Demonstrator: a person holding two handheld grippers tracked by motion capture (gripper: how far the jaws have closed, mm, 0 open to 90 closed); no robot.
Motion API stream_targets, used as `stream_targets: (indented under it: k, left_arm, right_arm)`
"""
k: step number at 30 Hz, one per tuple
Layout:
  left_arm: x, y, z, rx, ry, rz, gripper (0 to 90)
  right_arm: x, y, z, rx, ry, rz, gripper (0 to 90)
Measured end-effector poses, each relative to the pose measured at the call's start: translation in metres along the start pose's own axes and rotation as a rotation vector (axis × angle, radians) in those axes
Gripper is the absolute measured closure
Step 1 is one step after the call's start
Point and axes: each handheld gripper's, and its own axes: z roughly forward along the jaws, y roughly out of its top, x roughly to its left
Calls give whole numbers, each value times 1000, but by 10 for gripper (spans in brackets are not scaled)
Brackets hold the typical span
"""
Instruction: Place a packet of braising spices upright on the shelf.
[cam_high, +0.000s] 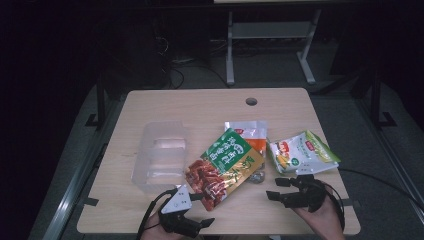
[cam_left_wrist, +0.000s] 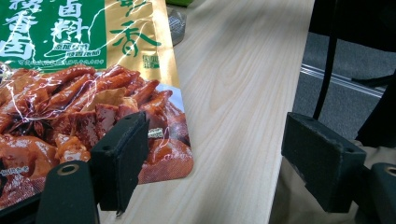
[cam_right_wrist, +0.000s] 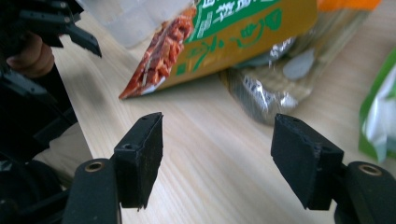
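A green, gold and red snack bag (cam_high: 225, 167) lies in the middle of the wooden table (cam_high: 200, 107), partly on top of a silver and orange bag (cam_high: 247, 132). My left gripper (cam_high: 202, 208) rests at the near edge just below the snack bag's red corner, open and holding nothing. In the left gripper view its jaws (cam_left_wrist: 219, 158) stand wide apart, the left one over the bag's corner (cam_left_wrist: 93, 102). My right gripper (cam_high: 276, 189) is open and bare near the front right edge. Its jaws (cam_right_wrist: 219, 154) face bare wood short of the snack bag (cam_right_wrist: 224, 42) and the silver bag (cam_right_wrist: 266, 93).
A clear plastic container (cam_high: 160, 155) stands left of the bags. A green and white pouch (cam_high: 302, 152) lies at the right, just beyond my right gripper. A round cable hole (cam_high: 251, 101) sits near the far edge. Cables trail off the front edge.
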Motion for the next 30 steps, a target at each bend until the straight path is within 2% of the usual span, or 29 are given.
stream_targets:
  k: [5,6,13,19,24,30]
  left_arm:
    - [0,1,0,1,0,6,226]
    - [0,1,0,-5,3,9,226]
    - [1,2,-2,-9,4,8,226]
    - [0,2,0,-7,-3,14,226]
    - [0,3,1,-12,-2,16,226]
    - [0,3,2,-20,-3,5,226]
  right_arm:
    - [-1,14,5,14,-9,-7,339]
    - [-5,22,8,10,-15,-2,340]
    - [-21,48,15,17,-31,8,344]
    - [-33,64,23,47,-41,36,360]
    - [-41,76,35,71,-23,59,387]
    - [-48,83,51,119,-10,84,461]
